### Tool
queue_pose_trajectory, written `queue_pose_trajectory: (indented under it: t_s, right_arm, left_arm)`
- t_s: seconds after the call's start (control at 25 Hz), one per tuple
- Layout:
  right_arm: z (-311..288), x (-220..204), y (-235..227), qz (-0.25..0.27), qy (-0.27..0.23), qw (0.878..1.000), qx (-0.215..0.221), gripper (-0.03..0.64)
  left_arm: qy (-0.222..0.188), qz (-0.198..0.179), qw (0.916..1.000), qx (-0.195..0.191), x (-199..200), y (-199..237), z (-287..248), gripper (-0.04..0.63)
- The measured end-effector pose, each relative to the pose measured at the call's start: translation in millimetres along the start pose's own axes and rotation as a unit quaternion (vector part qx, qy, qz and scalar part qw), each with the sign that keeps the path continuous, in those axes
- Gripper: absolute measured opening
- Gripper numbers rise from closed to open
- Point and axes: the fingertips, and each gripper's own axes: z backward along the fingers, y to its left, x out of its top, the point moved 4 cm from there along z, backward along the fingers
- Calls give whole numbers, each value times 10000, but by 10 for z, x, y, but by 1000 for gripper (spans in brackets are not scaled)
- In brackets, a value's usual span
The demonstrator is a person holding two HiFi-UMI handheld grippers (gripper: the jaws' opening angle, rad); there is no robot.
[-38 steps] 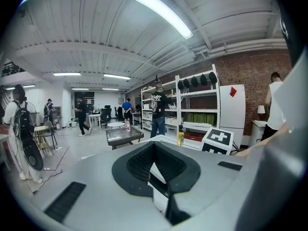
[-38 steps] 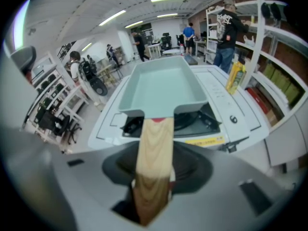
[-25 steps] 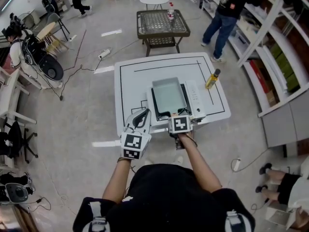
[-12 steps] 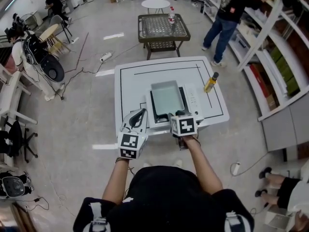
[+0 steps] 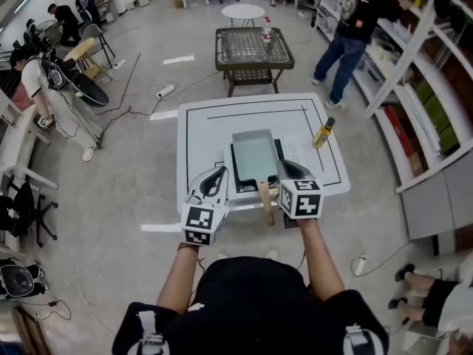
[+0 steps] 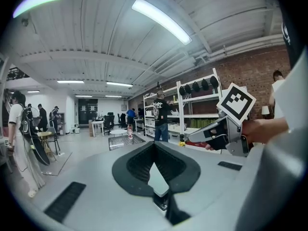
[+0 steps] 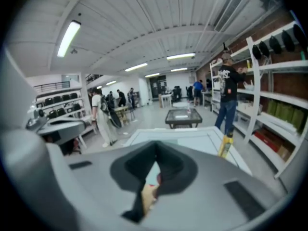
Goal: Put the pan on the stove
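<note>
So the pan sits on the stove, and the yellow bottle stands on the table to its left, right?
Not quite. The pan does sit on the stove, but the yellow bottle stands to its right, as the head view shows.

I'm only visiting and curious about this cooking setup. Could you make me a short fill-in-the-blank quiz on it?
1. The pan rests on the ____, which stands on the table.
2. The bottle near the table's right edge is ____.
3. The right gripper is shut and holds ____.
Missing words: stove; yellow; nothing.
</note>
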Motion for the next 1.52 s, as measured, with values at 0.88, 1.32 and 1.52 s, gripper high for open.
queue_pose_trajectory:
  t_s: [0.88, 1.32, 1.52]
  right_arm:
    - [315, 140, -105, 357, -1031, 9935, 323, 34]
    - [307, 116, -124, 354, -1010, 9939, 250, 34]
    - [297, 87, -126, 373, -959, 9945, 196, 34]
  left_arm:
    - [-219, -30, 9996, 163, 191, 43, -31, 26]
    - [-222, -16, 9996, 185, 186, 58, -25, 26]
    - [-224, -1, 9996, 156, 185, 54, -34, 26]
